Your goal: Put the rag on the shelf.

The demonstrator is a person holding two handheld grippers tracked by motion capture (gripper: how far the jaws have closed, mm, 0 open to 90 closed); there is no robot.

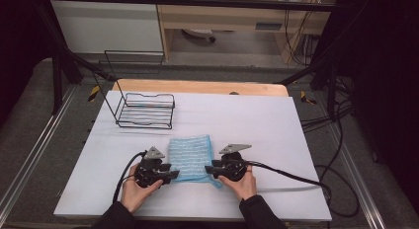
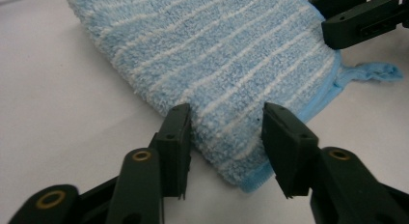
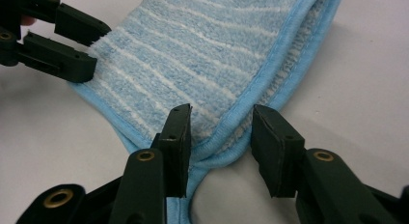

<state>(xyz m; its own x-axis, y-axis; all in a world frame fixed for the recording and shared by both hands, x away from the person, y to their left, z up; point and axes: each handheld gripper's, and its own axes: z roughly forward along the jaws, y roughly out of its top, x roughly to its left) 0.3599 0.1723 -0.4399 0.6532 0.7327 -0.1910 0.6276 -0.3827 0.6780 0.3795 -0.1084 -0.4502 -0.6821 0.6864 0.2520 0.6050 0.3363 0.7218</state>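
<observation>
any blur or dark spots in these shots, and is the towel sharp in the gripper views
High view: soft and slightly grainy, table evenly lit, surroundings nearly black. Left gripper view: blue striped towel crisp at mid-frame, the left gripper blurring toward the bottom edge. Right gripper view: towel hem sharp near the right gripper, the far end softer; no glare.

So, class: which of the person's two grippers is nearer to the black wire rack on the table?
Left. The left gripper is at the towel's near left corner, below the wire rack; the right gripper is at the near right corner, farther away.
</observation>
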